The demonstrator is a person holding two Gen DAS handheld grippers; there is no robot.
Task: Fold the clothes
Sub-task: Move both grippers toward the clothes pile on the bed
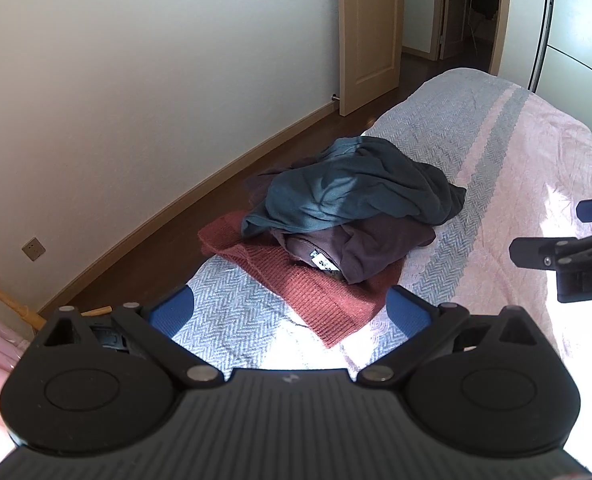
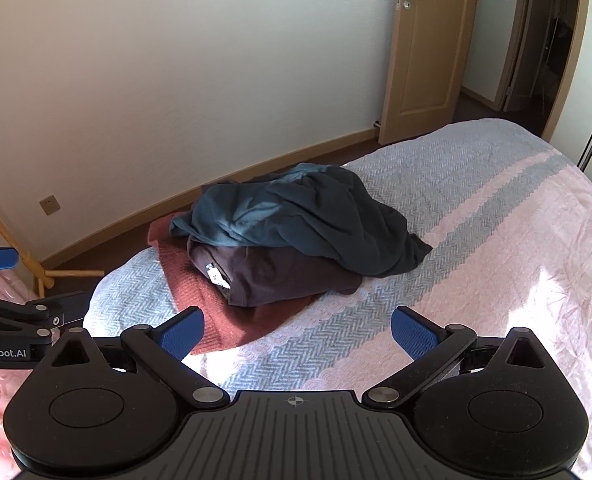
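A pile of clothes lies near the left edge of the bed. A crumpled teal garment [image 1: 356, 192] [image 2: 308, 216] lies on top of a folded dark brown garment [image 1: 372, 248] [image 2: 280, 276], which rests on a rust-red knit sweater [image 1: 316, 296] [image 2: 224, 312]. My left gripper [image 1: 290, 312] is open and empty, just short of the sweater. My right gripper [image 2: 296, 334] is open and empty, in front of the pile; it also shows in the left wrist view [image 1: 552, 232].
The bed [image 2: 476, 240] has a grey and pink bedspread. A wall [image 2: 136, 100] and wooden floor run along its left side. An open door [image 2: 424, 48] stands at the back. A bamboo frame [image 2: 36, 268] stands at the left.
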